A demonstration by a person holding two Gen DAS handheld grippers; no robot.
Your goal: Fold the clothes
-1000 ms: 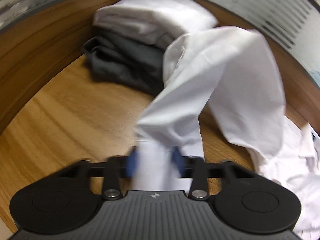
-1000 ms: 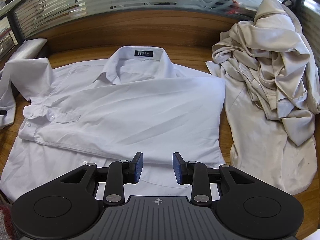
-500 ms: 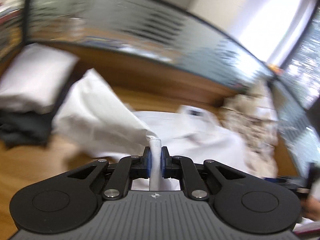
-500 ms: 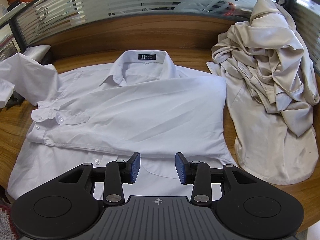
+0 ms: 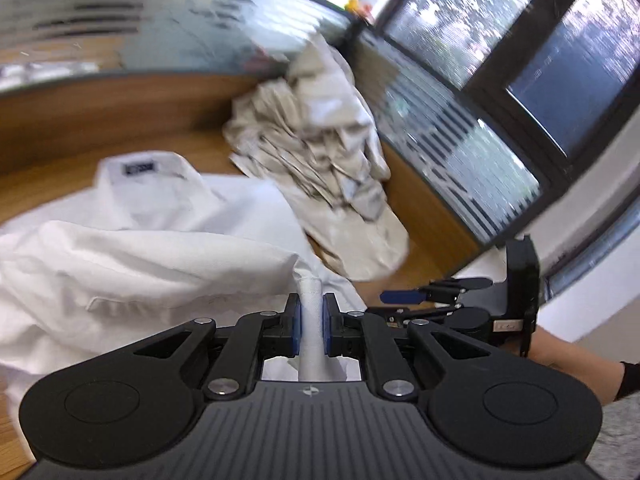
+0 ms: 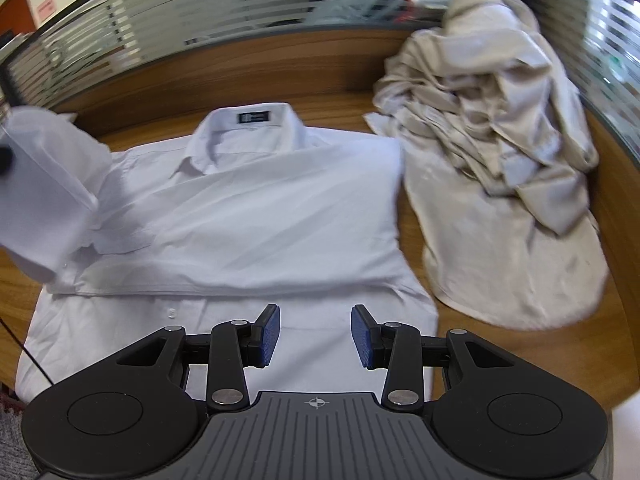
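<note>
your left tongs (image 5: 311,322), clamped on the white shirt (image 6: 256,216) sleeve, swung it over; right tongs (image 6: 316,336) hovered open.

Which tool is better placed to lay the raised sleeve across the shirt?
Left. The left tool is shut on the sleeve above the shirt; the right tool is open and holds nothing.

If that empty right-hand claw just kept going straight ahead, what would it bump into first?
Probably the white shirt: the open right gripper points across its lower front toward the folded-over sleeve. Its height above the cloth is unclear.
</note>
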